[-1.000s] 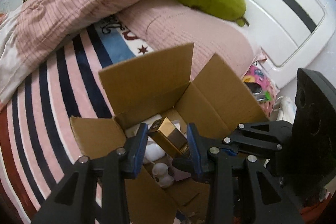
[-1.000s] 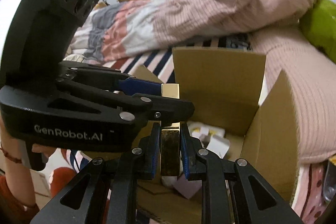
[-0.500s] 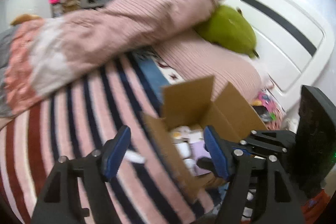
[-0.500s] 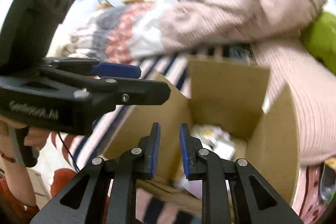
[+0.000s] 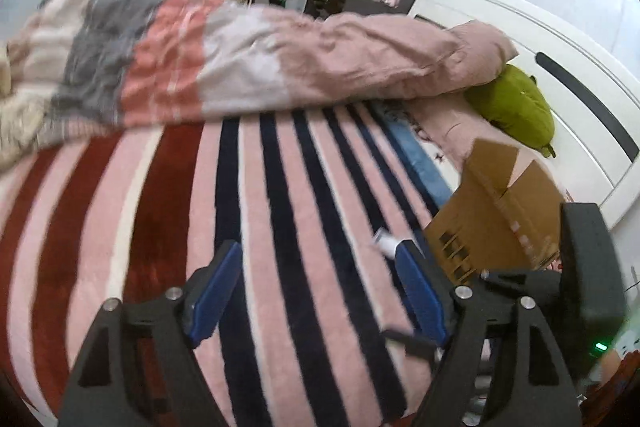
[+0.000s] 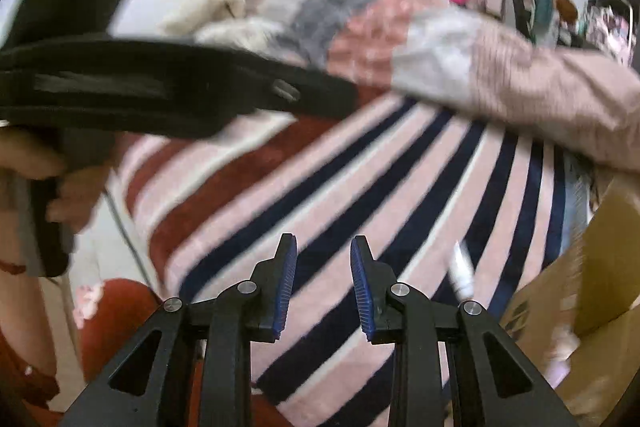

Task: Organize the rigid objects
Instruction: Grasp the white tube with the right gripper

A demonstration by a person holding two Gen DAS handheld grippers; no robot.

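A small white tube (image 5: 383, 242) lies on the striped blanket, just left of the open cardboard box (image 5: 496, 219). It also shows in the right wrist view (image 6: 461, 273), with the box (image 6: 588, 291) at the right edge. My left gripper (image 5: 316, 291) is wide open and empty above the blanket; its right finger is close to the tube. My right gripper (image 6: 323, 281) is open and empty over the stripes, left of the tube. The left gripper's black body (image 6: 160, 95) crosses the upper left of the right wrist view.
A pink, grey and coral duvet (image 5: 256, 63) is heaped across the far side of the bed. A green plush (image 5: 512, 107) lies by the white headboard (image 5: 560, 75). The striped blanket (image 5: 280, 211) covers the bed. Shelves and clutter stand beyond.
The gold box left both grippers and is out of sight. Both grippers opened and swung left, away from the cardboard box, which slid to the right edge. The white tube came into view.
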